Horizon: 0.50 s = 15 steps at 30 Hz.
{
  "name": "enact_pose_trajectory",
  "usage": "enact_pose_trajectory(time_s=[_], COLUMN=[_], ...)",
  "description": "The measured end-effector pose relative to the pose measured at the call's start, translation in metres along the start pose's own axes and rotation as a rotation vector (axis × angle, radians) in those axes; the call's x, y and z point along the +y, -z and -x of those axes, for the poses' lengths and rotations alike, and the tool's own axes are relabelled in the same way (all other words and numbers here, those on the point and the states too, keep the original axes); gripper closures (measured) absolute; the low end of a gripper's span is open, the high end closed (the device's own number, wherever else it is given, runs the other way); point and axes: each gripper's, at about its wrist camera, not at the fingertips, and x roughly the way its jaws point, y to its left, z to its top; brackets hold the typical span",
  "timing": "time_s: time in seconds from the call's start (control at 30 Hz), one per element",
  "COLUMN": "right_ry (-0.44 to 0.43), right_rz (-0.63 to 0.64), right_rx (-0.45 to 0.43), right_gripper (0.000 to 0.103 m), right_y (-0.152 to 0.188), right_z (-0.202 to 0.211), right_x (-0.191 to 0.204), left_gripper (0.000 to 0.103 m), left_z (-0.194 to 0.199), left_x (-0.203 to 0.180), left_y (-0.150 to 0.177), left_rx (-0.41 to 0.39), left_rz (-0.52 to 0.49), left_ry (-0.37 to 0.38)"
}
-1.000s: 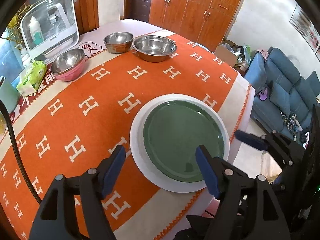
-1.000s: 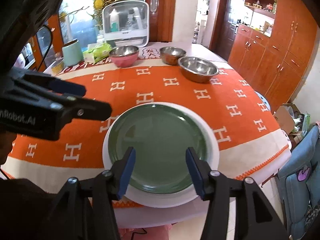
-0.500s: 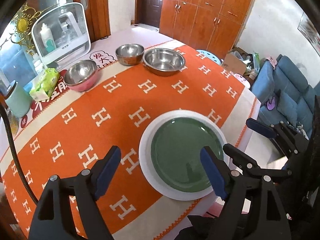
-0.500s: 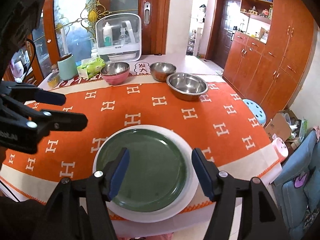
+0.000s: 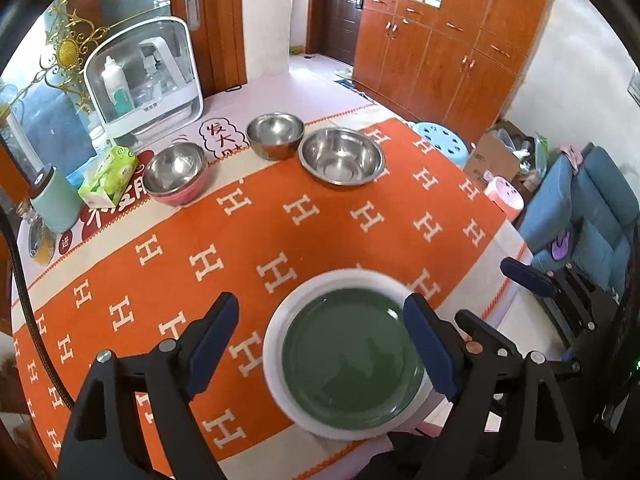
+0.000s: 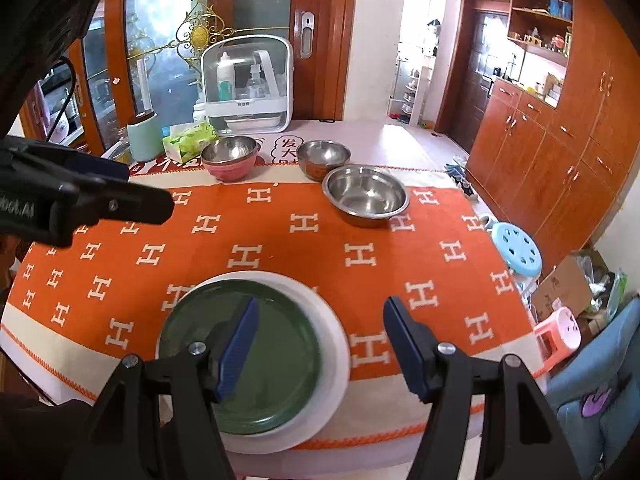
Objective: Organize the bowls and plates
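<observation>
Along the far edge of the table, from left to right, stand three empty bowls: a pink-sided steel bowl (image 5: 175,174) beside a green tissue pack (image 5: 108,176), a smaller copper-sided steel bowl (image 5: 275,135) at the middle, and a wide shallow steel bowl (image 5: 341,155) just to its right, close to touching it. None of them is nested yet. At the near edge of the orange H-patterned tablecloth (image 5: 256,220) lies a round dark green plate (image 5: 348,356) stacked on a larger white plate (image 5: 276,344); nothing sits on the green one.

The left gripper (image 5: 320,344) hangs above the near edge with its jaws opening wide and nothing between the blue pads. The right gripper (image 6: 320,344) hovers over the plates' right rim, its jaws parted and empty as well.

The plate stack sits so near the table's near edge that a careless nudge could probably slide it over the rim. The three bowls look smooth and slippery, and they differ in width, so nesting them in the wrong order would likely leave a wobbling pile. A pinch on a thin steel rim may slip.
</observation>
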Motion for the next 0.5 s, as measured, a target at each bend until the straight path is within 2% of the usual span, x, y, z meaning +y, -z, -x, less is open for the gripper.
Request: enact_pose_trajectory(time_s=[0.5], right_ry=[-0.040], right_rz=[0.100], right_rx=[-0.007], right_gripper=[0.038], right_y=[-0.016], right_z=[-0.021], right_x=[-0.079], left_gripper=[0.019], left_z=[-0.044], left_x=[-0.048], left_y=[-0.045], left_rx=[0.025], left_rz=[0.114], left_ry=[-0.051])
